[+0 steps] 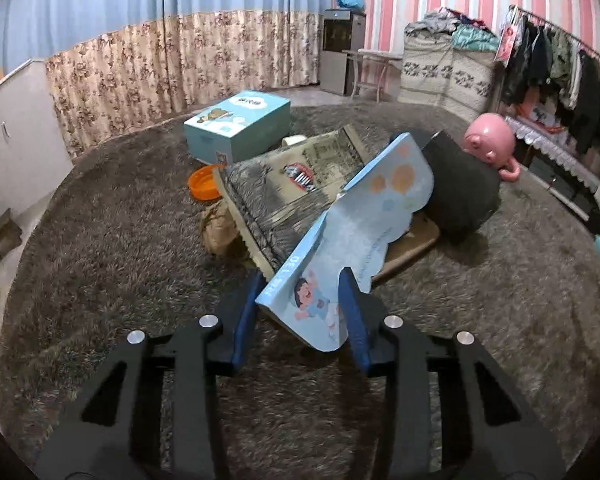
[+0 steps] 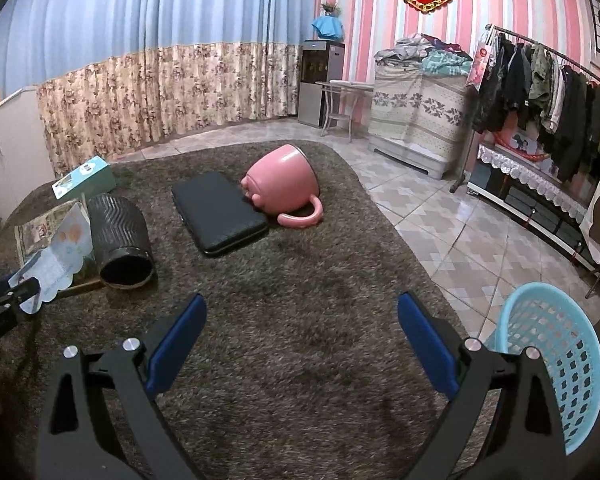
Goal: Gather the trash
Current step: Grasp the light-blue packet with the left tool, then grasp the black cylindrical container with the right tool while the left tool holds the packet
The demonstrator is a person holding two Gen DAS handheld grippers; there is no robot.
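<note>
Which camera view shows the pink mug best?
The right wrist view: the pink mug lies there on its side, whole, with its handle in sight. In the left wrist view a dark object hides part of it.

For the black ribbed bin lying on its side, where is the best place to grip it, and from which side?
Grip the rim of the black ribbed bin at its open mouth, coming from the near side with the open right gripper: the mouth faces here, and one finger could probably slip inside.

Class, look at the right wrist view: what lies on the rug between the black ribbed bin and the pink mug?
A flat black case lies between the black ribbed bin and pink mug, touching the mug; the right wrist view shows it.
</note>
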